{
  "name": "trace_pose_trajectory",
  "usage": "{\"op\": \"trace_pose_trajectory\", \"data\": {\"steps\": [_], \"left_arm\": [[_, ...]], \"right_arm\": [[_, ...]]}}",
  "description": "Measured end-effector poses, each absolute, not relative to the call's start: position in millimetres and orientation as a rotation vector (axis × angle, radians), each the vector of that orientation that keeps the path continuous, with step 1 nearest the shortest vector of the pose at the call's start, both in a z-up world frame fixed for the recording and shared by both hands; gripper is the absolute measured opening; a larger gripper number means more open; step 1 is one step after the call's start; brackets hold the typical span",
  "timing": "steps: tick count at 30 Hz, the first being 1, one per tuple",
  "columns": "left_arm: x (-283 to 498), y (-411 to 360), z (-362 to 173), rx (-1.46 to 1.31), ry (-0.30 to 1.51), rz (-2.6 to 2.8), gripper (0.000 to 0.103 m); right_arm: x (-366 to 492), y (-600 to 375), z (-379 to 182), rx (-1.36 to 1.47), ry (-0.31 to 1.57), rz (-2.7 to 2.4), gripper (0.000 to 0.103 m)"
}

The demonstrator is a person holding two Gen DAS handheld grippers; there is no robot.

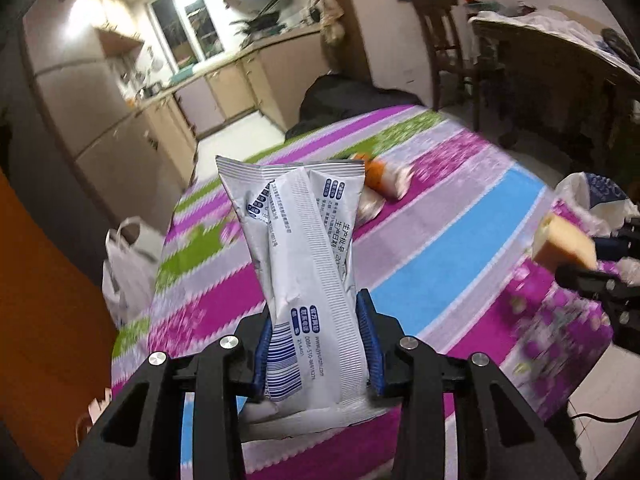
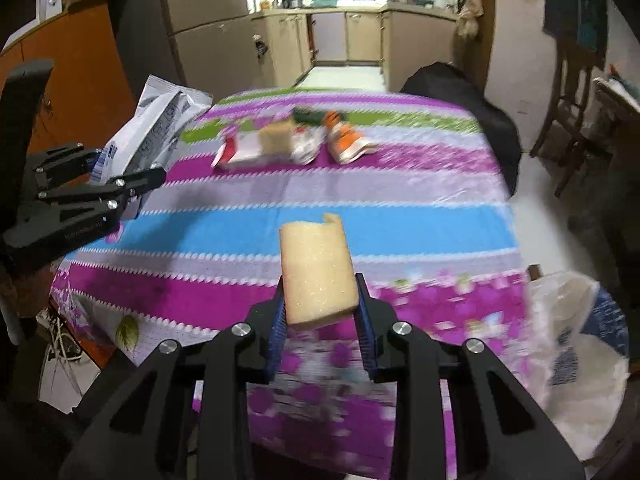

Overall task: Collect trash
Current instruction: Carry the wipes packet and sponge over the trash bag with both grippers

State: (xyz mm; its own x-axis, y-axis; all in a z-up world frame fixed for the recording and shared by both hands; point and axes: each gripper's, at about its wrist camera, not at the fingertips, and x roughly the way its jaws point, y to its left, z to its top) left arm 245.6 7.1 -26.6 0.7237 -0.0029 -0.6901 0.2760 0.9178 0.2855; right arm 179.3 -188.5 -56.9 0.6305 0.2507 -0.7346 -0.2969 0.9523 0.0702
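Note:
My left gripper is shut on a silver-white snack wrapper with blue print and a barcode, held upright above the striped tablecloth. From the right wrist view that same wrapper and the left gripper show at the left edge. My right gripper is shut on a yellow sponge, lifted off the cloth. The sponge also appears at the right edge of the left wrist view. More trash lies at the table's far end: an orange-and-white wrapper, a red-and-white wrapper and another sponge piece.
A white plastic bag hangs open by the table's right near corner. Another white bag sits on the floor to the table's left. An orange cabinet, a black bundle beyond the table and wooden chairs surround it.

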Motion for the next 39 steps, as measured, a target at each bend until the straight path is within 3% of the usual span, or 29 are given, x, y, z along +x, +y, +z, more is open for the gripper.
{"op": "trace_pose_trajectory", "data": {"steps": [15,27,39], "left_arm": [[250,-174,14,0.502,0.616,-0.389,0.039],[253,-289,-13,0.593,0.619,-0.496,0.039],[260,-336,-45,0.654,0.642,-0.529,0.039]], "right_arm": [[162,-343,-6,-0.042,0.822,0.001,0.029],[156,-422,-22,-0.020,0.907,-0.143,0.029],[157,-453,-45,-0.005,0.972,-0.178,0.029]]}}
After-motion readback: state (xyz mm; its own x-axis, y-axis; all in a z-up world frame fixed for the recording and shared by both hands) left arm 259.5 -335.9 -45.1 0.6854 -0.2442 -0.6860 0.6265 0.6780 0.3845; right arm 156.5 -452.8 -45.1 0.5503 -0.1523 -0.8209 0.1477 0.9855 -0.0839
